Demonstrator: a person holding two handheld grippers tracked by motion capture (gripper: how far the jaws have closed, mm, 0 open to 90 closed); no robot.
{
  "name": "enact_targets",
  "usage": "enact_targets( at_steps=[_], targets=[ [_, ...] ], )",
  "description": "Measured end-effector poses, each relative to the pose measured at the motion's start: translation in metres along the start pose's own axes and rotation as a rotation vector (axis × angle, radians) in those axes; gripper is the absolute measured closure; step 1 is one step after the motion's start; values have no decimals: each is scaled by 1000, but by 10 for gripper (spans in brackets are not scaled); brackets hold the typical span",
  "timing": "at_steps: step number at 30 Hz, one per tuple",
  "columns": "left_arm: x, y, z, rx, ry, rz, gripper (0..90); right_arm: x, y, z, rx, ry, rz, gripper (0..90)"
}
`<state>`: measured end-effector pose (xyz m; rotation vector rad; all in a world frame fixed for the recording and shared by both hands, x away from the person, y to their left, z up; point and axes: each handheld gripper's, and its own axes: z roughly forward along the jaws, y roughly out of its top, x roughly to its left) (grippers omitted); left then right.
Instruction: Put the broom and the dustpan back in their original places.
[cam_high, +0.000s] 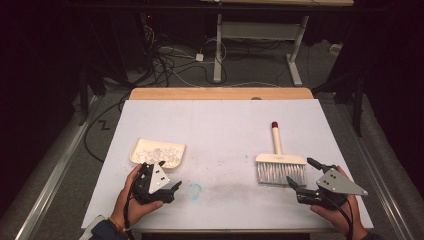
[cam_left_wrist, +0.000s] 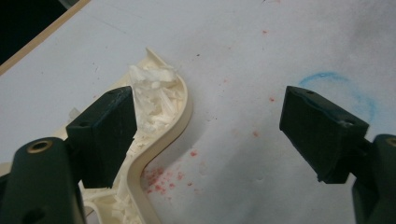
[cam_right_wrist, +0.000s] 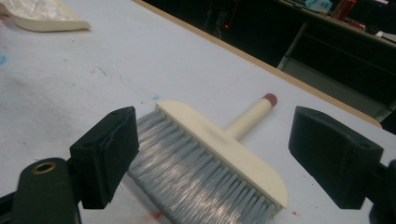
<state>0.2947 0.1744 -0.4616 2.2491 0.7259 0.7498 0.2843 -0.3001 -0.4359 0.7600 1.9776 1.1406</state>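
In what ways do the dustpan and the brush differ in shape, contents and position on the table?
The dustpan is a shallow cream tray holding white scraps; the brush is a flat cream head with grey bristles and holds nothing. The dustpan lies on the left beside the left gripper; the brush lies on the right before the right gripper. The brush has a long red-tipped handle pointing away from the person. Both are cream and rest on the white table, ungripped.

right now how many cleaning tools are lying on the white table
2. A cream plastic dustpan holding white scraps lies at the left gripper; a cream hand brush with grey bristles lies at the right gripper.
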Motion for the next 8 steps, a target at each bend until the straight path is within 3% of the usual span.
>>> enact_targets(
  at_steps=[8],
  targets=[
    [0, 0, 1, -3, 1, -7, 185, -1, 1, 3, 8, 5, -3, 163]
  ],
)
